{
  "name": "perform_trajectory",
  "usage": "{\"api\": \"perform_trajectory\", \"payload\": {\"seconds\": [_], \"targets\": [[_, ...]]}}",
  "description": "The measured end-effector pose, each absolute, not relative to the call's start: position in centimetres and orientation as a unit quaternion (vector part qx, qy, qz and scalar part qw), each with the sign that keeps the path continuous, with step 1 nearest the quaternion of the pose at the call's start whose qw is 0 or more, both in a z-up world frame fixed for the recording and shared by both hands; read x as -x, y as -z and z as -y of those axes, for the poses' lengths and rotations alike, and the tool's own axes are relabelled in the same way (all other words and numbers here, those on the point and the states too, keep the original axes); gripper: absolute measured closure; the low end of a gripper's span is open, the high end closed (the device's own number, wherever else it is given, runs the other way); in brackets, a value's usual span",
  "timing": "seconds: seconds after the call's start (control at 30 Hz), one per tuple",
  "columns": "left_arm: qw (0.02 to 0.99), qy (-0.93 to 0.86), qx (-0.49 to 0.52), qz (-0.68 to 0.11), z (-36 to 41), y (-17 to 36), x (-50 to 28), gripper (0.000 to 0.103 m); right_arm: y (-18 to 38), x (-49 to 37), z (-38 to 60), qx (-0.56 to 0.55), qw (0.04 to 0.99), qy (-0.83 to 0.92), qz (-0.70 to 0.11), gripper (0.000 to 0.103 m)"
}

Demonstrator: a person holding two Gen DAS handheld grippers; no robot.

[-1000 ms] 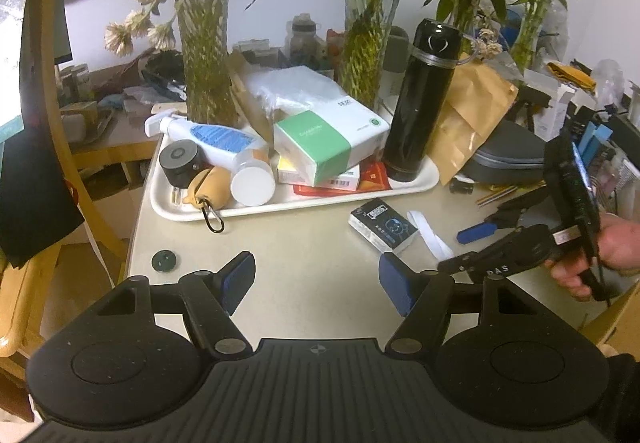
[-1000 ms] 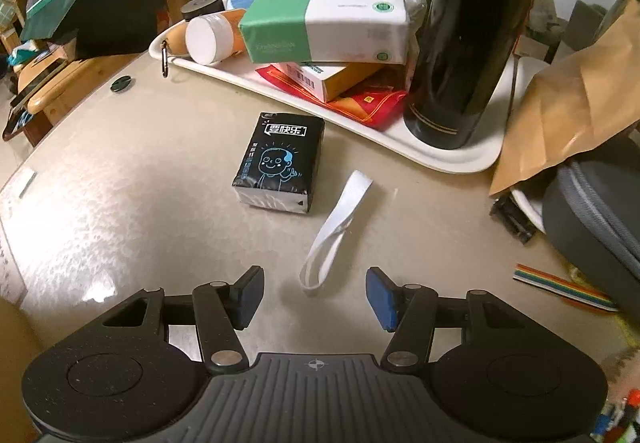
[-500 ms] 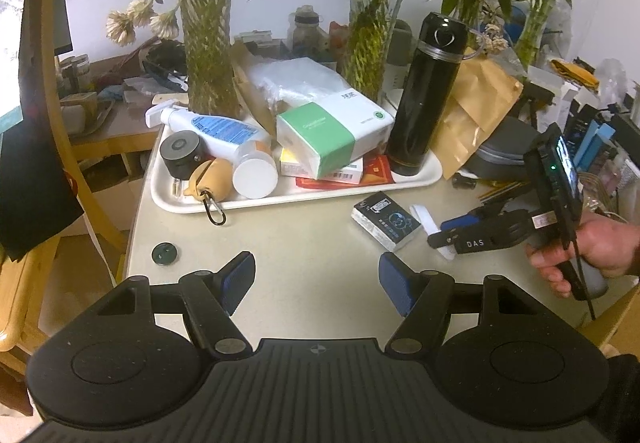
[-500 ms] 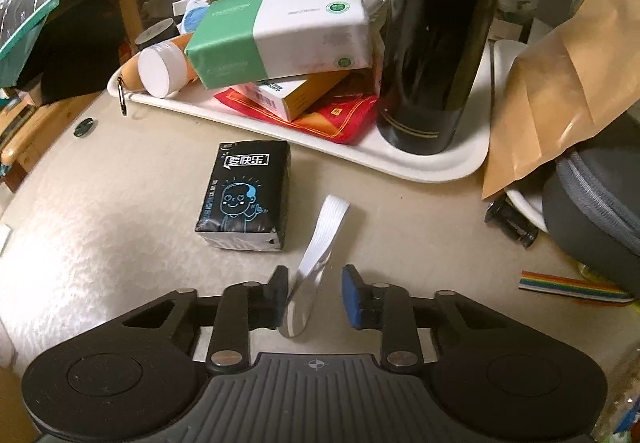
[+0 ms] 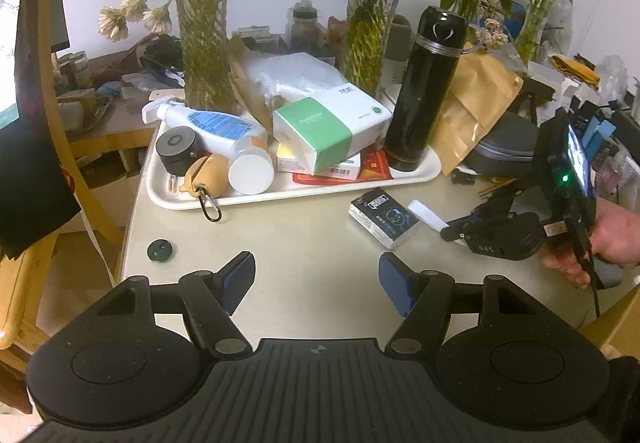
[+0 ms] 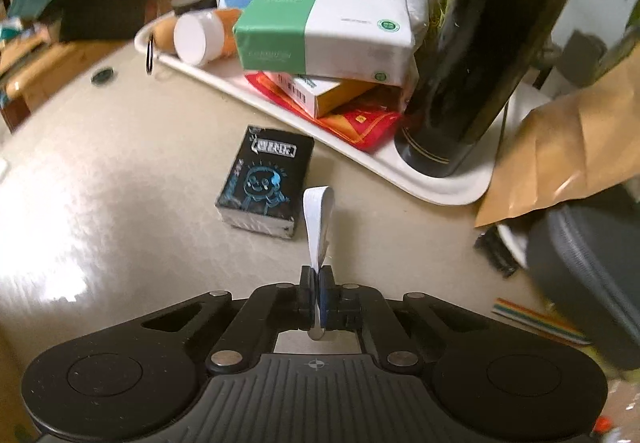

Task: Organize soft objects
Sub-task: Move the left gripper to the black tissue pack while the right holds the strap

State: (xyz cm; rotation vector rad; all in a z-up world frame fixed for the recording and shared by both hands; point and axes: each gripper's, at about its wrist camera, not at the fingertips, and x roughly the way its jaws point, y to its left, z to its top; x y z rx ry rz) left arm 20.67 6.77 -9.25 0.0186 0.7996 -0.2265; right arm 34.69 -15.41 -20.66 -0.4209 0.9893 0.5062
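A white fabric strap (image 6: pixel 318 221) lies looped on the beige table, and my right gripper (image 6: pixel 316 277) is shut on its near end. The strap's far loop rises beside a small black tissue pack (image 6: pixel 266 185). In the left wrist view the same strap (image 5: pixel 426 213) and black pack (image 5: pixel 384 217) sit right of centre, with the right gripper (image 5: pixel 450 232) at the strap and a hand behind it. My left gripper (image 5: pixel 316 277) stands open over bare tabletop, holding nothing. A green-and-white tissue pack (image 5: pixel 332 129) rests on the white tray (image 5: pixel 280 191).
The tray also carries a black flask (image 5: pixel 426 91), a spray bottle (image 5: pixel 208 123), a white-capped jar (image 5: pixel 251 175) and flat boxes. A brown paper bag (image 6: pixel 568 147) and grey case (image 6: pixel 588 271) crowd the right. A wooden chair (image 5: pixel 68 123) stands left. A dark button (image 5: pixel 160 250) lies near the table edge.
My right gripper closed on the near end of the white strap and lifted that end off the table. The left gripper stayed still and open.
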Motion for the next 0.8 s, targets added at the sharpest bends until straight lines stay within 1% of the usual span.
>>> {"api": "perform_trajectory", "payload": {"seconds": [0.13,0.37,0.47,0.8], "targets": [[0.915,0.108,-0.016,-0.389,-6.6,9.4,-20.7,0.035,21.4,-34.7,15.4,0.213,0.810,-0.235,-0.494,0.097],[0.915,0.104,-0.017,-0.391,-6.7,9.5,-20.9,0.035,21.5,-34.5,15.8,0.204,0.814,-0.234,-0.490,0.097],[0.914,0.104,-0.017,-0.391,-6.7,9.6,-21.1,0.035,21.4,-34.5,15.8,0.202,0.811,-0.233,-0.496,0.099],[0.916,0.107,-0.027,-0.385,-6.3,9.5,-20.9,0.035,15.7,-33.2,18.6,0.173,0.841,-0.215,-0.466,0.099]]}}
